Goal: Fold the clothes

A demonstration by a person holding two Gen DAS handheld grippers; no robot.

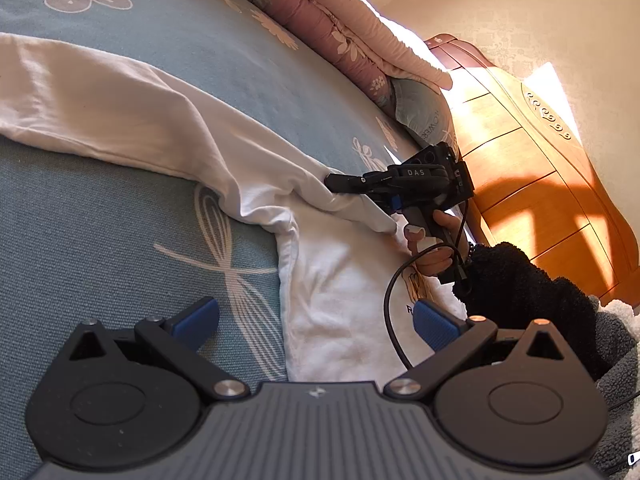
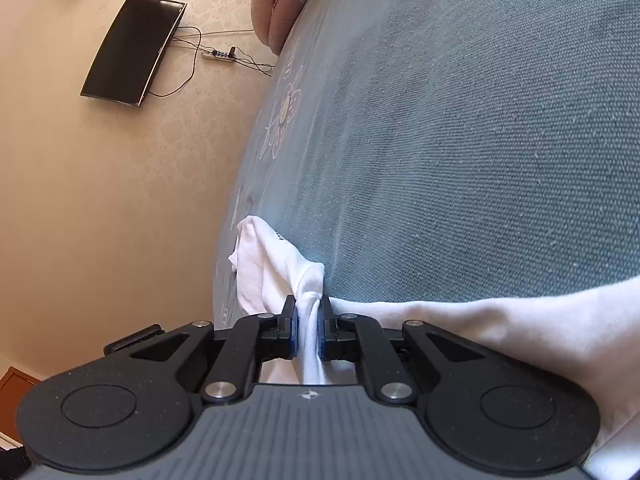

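Observation:
A white long-sleeved shirt (image 1: 168,120) lies rumpled across a blue-green bedspread (image 1: 100,216). In the left wrist view my left gripper (image 1: 316,322) hangs open just above the shirt's edge, its blue pads (image 1: 434,326) wide apart with nothing between them. Farther off, my right gripper (image 1: 334,182) is held by a hand in a black fuzzy sleeve (image 1: 516,280) and bites into a fold of the shirt. In the right wrist view the right gripper (image 2: 309,330) is shut on a bunched ridge of white shirt fabric (image 2: 308,300), with more cloth (image 2: 264,256) trailing ahead.
A pink quilted duvet (image 1: 320,12) and a grey pillow (image 1: 420,112) lie along the far side of the bed. A wooden headboard (image 1: 540,168) stands at the right in sunlight. A wall with a dark screen (image 2: 132,50) and a power strip (image 2: 218,56) shows beyond the bed's edge.

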